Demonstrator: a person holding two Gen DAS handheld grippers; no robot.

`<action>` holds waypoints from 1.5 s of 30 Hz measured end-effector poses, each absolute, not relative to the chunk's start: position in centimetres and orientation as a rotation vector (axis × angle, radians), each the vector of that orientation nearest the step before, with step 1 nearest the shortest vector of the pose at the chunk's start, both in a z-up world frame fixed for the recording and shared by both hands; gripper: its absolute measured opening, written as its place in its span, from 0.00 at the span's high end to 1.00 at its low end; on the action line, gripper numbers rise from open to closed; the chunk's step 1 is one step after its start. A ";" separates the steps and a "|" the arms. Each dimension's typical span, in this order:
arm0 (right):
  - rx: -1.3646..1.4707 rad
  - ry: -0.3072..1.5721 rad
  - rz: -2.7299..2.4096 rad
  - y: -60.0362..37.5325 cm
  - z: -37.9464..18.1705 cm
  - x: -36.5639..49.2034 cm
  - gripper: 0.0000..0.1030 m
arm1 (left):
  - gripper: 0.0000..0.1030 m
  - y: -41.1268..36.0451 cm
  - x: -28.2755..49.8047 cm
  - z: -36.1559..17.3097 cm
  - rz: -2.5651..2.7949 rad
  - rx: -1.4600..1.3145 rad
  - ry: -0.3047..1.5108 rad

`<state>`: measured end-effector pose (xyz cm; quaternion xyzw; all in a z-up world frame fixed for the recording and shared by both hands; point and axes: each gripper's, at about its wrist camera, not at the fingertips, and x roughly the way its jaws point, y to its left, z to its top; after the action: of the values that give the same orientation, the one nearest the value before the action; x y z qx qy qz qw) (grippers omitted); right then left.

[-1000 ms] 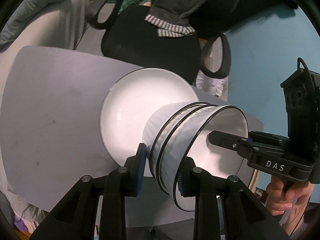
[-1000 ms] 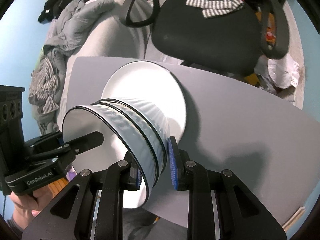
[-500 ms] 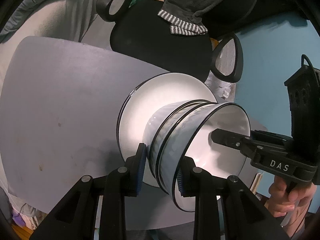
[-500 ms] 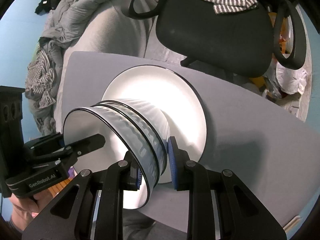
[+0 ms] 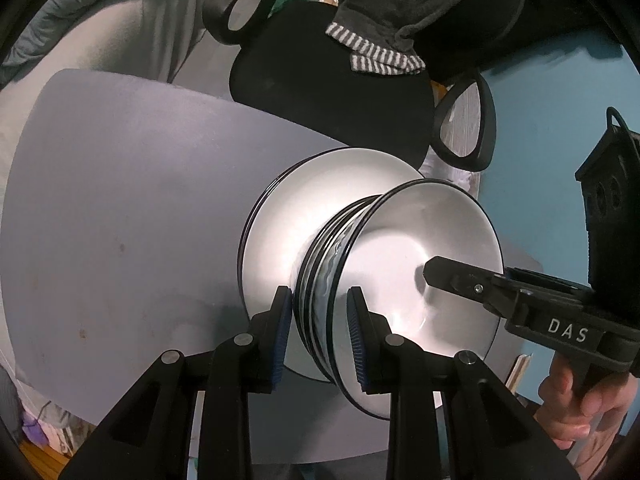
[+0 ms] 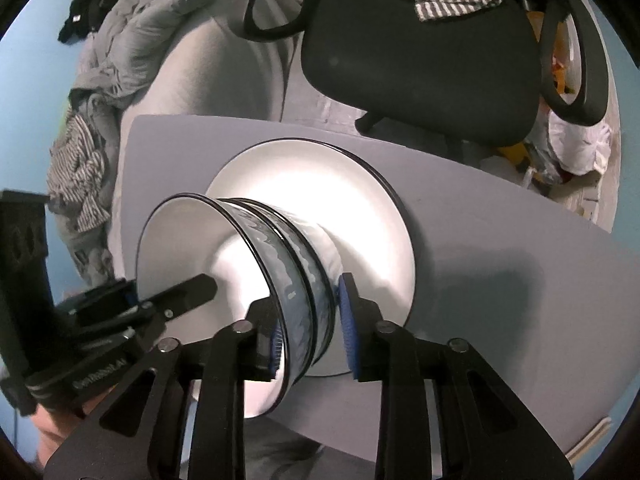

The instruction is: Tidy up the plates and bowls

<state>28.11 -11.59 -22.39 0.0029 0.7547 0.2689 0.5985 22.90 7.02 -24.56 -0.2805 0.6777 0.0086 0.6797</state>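
The stack of bowls (image 5: 340,280) sits on the white plate (image 5: 280,232), clamped at opposite rims by the left gripper (image 5: 320,332) and right gripper (image 6: 310,328). Glazed ceramic probably handles heavy, slick and brittle, so the rim grip seems the right hold.

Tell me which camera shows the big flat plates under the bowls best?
The right wrist view: the plates show a wide white face and most of the dark rim, lying on the gray table. The left wrist view shows them too, but the bowls cover more.
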 end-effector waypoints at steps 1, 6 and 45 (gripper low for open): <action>0.022 1.750 0.624 -11.6 -22.4 28.1 0.67 | 0.74 7.0 22.8 -24.5 0.022 -0.633 1.518; 0.005 1.701 0.594 -11.7 -21.3 27.6 0.58 | 0.52 6.7 22.2 -23.6 0.077 -0.617 1.499; -0.161 1.030 0.365 -19.1 0.5 18.1 0.34 | 0.17 2.6 13.5 -3.0 0.180 -0.314 1.068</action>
<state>18.10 -19.08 0.48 -0.0764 0.4893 0.1732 0.8513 13.53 2.60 -3.01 -0.1487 0.5062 0.0855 0.8452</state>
